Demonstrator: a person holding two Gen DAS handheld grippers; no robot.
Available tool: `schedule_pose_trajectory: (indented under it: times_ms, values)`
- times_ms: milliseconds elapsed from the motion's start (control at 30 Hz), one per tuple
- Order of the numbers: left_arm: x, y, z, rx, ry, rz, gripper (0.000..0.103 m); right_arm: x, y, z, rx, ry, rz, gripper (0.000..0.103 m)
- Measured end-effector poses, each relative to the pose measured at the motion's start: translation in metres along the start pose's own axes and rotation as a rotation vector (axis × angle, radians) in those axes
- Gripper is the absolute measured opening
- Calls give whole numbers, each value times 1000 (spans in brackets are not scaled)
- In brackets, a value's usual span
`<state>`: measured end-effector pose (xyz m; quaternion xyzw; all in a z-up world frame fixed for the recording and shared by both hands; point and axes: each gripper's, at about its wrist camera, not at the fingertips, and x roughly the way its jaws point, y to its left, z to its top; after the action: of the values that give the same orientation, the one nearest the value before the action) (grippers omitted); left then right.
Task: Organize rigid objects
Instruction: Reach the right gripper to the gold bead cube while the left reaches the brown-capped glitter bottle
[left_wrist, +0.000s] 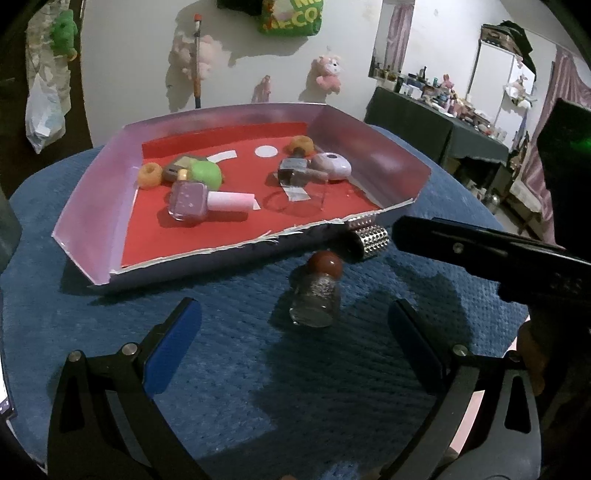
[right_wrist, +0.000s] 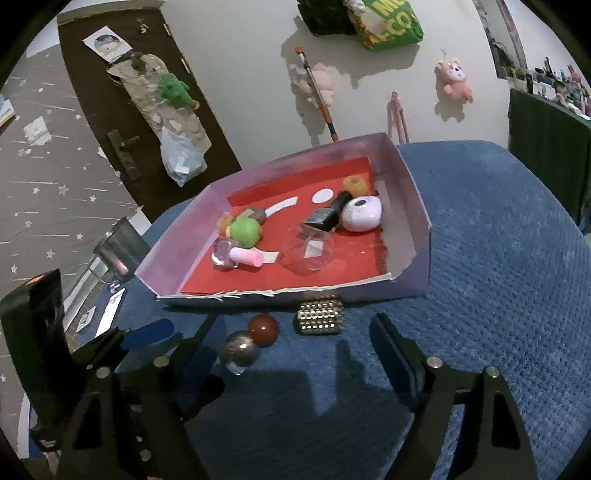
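A small glass bottle (left_wrist: 316, 295) with a red-brown ball cap lies on its side on the blue cloth. It rests just ahead of my left gripper (left_wrist: 293, 310), whose blue-padded fingers stand open and apart from it. A silver studded box (right_wrist: 319, 316) sits against the front wall of the pink tray (right_wrist: 417, 206). It lies ahead of my right gripper (right_wrist: 295, 325), which is open and touches nothing. The same bottle (right_wrist: 247, 345) lies to the left there. In the left wrist view the right gripper's black finger (left_wrist: 443, 240) reaches in beside the studded box (left_wrist: 369, 240).
The tray (left_wrist: 92, 206) has a red floor. On it are a pink polish bottle (left_wrist: 188, 201), a green ball (left_wrist: 207, 175), orange rings, a dark bottle (left_wrist: 295, 171), a lilac case (left_wrist: 332, 166) and a clear cup (right_wrist: 308, 251). A glass jar (right_wrist: 118, 243) stands left of the tray.
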<state>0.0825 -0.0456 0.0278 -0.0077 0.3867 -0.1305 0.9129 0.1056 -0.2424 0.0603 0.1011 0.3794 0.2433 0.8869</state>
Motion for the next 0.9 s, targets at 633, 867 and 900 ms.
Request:
schedule_pose_trajectory:
  times_ms: [633, 867, 900]
  values:
    - [29, -4, 0, 17, 44, -7, 86, 29, -19, 1, 35, 52, -39, 76]
    - [34, -5, 0, 33, 34, 31, 68, 41, -22, 2, 42, 71, -43, 72]
    - [35, -4, 0, 32, 33, 34, 64, 42, -21, 2, 40, 73, -43, 71]
